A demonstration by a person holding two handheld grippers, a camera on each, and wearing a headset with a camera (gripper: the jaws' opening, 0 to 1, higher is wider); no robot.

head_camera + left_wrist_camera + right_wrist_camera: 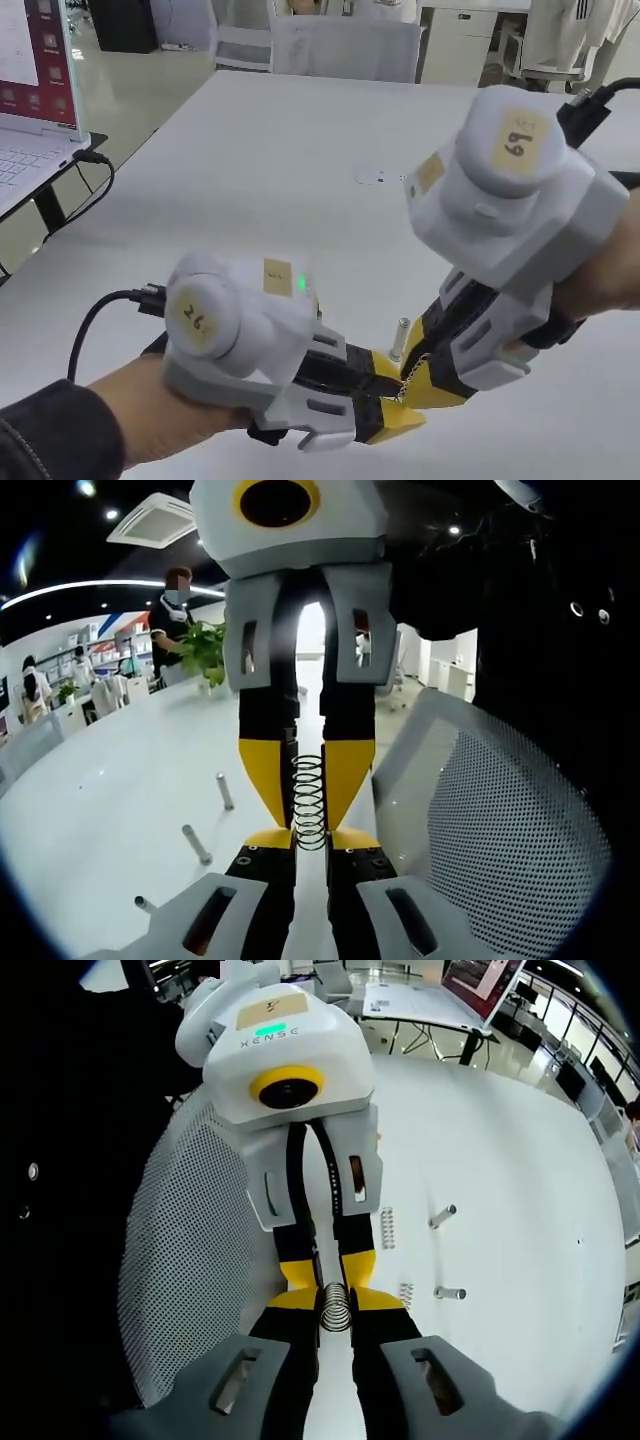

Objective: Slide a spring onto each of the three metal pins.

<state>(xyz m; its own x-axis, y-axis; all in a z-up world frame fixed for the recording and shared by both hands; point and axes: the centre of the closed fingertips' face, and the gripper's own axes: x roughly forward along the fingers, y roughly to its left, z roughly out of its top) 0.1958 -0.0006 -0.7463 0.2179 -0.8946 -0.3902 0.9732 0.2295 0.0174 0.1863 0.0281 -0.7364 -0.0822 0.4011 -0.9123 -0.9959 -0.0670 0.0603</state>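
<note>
Head view puts your left gripper (pixel 392 398) and right gripper (pixel 418 368) nose to nose low over the table (pixel 300 150), with the spring (pixel 409 381) bridging their tips and one pin (pixel 400 338) standing just behind them. I read this as a hand-over or regrip, made so that one claw holds the spring by an end and the bore is free to go over a pin. From that angle the housings hide how the jaws stand.

Left gripper view settles it. The right gripper's yellow tips press on the coils from both sides, and your own left jaws sit tight on the spring's lower end; both claws look to be pinching the one spring, which hangs clear of the table between them. That view also gives the three pins (pixel 196 843) in a row off to the left, well apart from the tips and bare as far as I can tell; I judge that no spring is on yet. A mesh chair (pixel 500 820) lies to the right.

Right gripper view looks almost down the spring's axis, so you see its open bore. It adds two spare springs (pixel 388 1228) lying flat on the table, each near a pin. The spares are within reach for the pins to come; line the bore up before you let either claw go.
</note>
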